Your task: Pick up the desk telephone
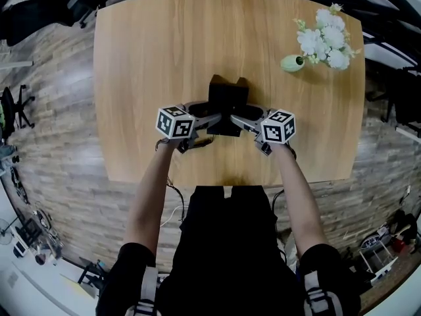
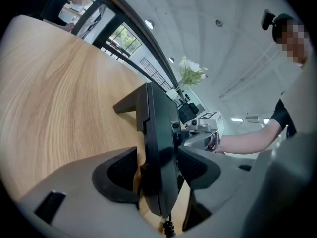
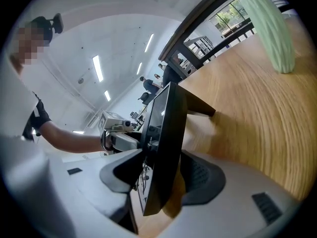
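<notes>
a light wooden table [image 1: 145, 51] stands on a plank floor [image 1: 52, 150]. left of centre, the left gripper [image 1: 209, 119] points inward at the desk telephone [image 1: 227, 99]. its 2 jaws are spread wide and straddle the phone's left edge. a sliver of tabletop shows between 1 pad and the black casing, so nothing is clamped.

the phone sits near the middle of the table, resting on its stand, with the grippers on either side. a coiled cord [image 2: 168, 228] shows at its lower end in the left gripper view.

the right gripper [image 1: 240, 120] mirrors the left. its jaws are also wide, set around the phone's right edge, with wood visible between the casing and 1 pad.

at the far right corner, well apart from the phone, a pale green vase [image 1: 291, 62] holds white flowers [image 1: 325, 38].
</notes>
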Action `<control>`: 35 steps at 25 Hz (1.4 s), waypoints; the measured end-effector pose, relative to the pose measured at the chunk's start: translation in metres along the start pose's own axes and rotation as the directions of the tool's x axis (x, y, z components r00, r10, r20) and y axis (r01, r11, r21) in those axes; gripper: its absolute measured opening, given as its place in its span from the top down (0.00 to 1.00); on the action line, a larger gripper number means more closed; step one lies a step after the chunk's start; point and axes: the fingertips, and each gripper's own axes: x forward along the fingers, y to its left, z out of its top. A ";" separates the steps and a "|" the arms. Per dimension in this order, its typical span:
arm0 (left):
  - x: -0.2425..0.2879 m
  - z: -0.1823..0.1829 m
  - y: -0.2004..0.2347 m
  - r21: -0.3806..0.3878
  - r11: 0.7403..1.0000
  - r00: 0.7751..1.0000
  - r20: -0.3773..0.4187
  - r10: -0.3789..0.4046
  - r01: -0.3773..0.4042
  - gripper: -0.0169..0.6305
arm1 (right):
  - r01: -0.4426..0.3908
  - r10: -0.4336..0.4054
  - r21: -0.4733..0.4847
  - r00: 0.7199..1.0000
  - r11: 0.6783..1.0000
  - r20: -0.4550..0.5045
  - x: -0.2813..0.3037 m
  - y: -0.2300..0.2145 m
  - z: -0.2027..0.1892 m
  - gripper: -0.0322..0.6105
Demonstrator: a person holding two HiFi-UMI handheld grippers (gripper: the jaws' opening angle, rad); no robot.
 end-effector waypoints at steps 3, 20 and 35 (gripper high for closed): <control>0.006 -0.002 -0.003 0.001 1.000 1.000 -0.024 -0.015 0.015 0.59 | -0.004 0.004 0.047 1.000 0.999 0.009 0.002 -0.002 0.002 0.59; 0.002 0.001 -0.004 -0.030 0.999 1.000 0.007 0.028 -0.028 0.65 | 0.020 -0.027 0.115 0.998 0.993 0.063 0.000 -0.002 0.005 0.62; -0.009 -0.005 -0.019 -0.032 0.998 0.999 0.018 0.051 -0.051 0.66 | -0.032 0.022 0.160 0.998 0.987 0.061 -0.004 0.015 0.001 0.63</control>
